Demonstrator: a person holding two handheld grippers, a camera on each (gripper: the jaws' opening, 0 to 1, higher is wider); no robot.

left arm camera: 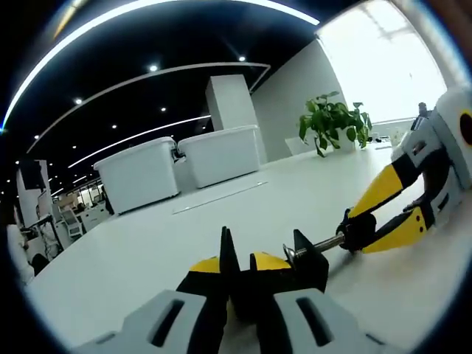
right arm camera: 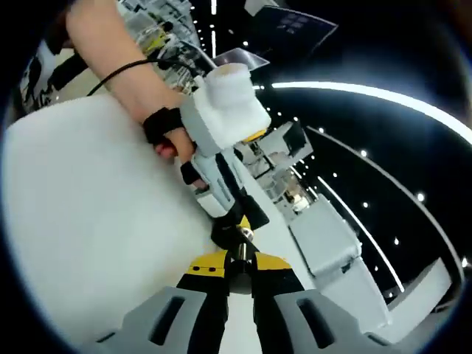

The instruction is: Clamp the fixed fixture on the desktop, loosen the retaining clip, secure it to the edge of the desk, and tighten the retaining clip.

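Black clamp fixture [left arm camera: 306, 258] sits on white desktop [left arm camera: 147, 236], pinched between left gripper [left arm camera: 258, 254] jaws at its body. Right gripper [left arm camera: 380, 217] jaws closed narrow on knob end of metal screw rod [left arm camera: 321, 245]; in right gripper view, right gripper [right arm camera: 237, 254] grips same screw end. Fixture looks rigid, fairly light, metal rod slippery; best held at body, twisted at knob. White storage bins [left arm camera: 181, 166] well apart.

Bright window [left arm camera: 383, 59] glare, dim ceiling, perhaps slight blur.
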